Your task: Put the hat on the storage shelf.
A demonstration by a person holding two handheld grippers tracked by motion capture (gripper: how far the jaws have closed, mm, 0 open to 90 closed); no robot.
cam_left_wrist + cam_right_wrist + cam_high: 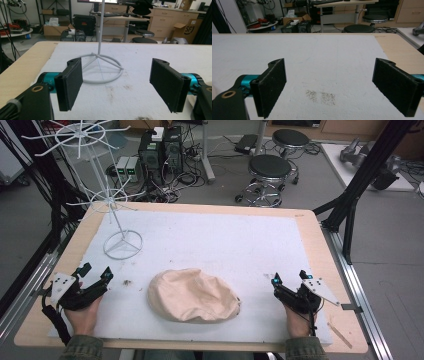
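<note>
left gripper [96, 275] released, jaws wide, nothing between | right gripper [289, 281] likewise agape, empty | beige cap [192, 295] lies between them, touching neither, likely awaiting a two-sided lift | white wire rack [121, 242] stands beyond the cap's left

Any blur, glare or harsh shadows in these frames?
High view: even, soft light, slightly grainy; the cap casts little shadow. Left gripper view: sharp white stand, no glare. Right gripper view: the white mat reads bright but not blown out.
</note>
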